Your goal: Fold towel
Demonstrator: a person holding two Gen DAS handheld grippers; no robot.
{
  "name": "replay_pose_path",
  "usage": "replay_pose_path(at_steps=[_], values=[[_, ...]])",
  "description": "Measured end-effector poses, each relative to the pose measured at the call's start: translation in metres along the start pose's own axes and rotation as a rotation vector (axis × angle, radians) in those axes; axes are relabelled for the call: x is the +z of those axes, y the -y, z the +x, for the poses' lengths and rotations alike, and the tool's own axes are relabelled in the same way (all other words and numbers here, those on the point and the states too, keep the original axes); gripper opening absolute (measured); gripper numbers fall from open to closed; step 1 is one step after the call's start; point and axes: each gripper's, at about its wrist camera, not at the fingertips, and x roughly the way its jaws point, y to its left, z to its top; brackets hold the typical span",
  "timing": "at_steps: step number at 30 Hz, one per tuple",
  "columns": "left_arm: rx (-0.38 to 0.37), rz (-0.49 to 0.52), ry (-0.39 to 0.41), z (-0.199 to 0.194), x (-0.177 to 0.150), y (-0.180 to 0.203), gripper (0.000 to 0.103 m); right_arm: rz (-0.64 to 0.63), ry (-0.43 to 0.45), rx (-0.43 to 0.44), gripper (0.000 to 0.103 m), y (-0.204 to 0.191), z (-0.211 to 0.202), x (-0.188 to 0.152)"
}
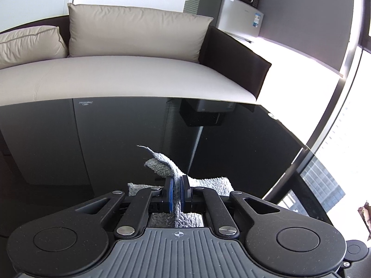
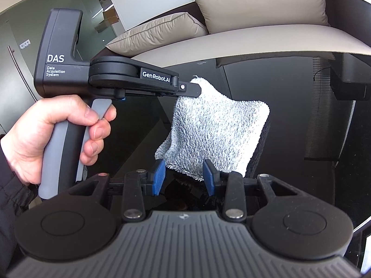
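The housing of the left gripper (image 2: 200, 90), seen from the right wrist camera, carries white lettering "DAS" with "Data Acquisition System" in smaller type beneath it. Its linkage arm bears a white label reading "GenRobot.AI". In the left wrist view, a small printed mark on the black glass table (image 1: 85, 103) and a label on the silver mini fridge (image 1: 255, 20) are too small to read.
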Motion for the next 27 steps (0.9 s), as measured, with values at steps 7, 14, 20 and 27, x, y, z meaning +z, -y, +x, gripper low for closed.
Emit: replay_pose_path(at_steps=[7,14,20,27], values=[[0.034,0.010,-0.017,0.001,0.000,-0.003,0.005,0.000,0.002,-0.005,0.038,0.002,-0.004,-0.005],[0.059,-0.003,-0.044,0.017,-0.010,-0.016,0.009,0.005,0.008,-0.007,0.038,0.003,-0.006,-0.005],[0.057,-0.027,-0.059,0.016,-0.016,-0.023,0.025,0.009,0.015,-0.005,0.038,0.004,-0.009,-0.004],[0.028,-0.050,-0.039,-0.015,-0.031,-0.025,0.033,0.011,0.037,-0.017,0.038,0.004,-0.011,0.002]])
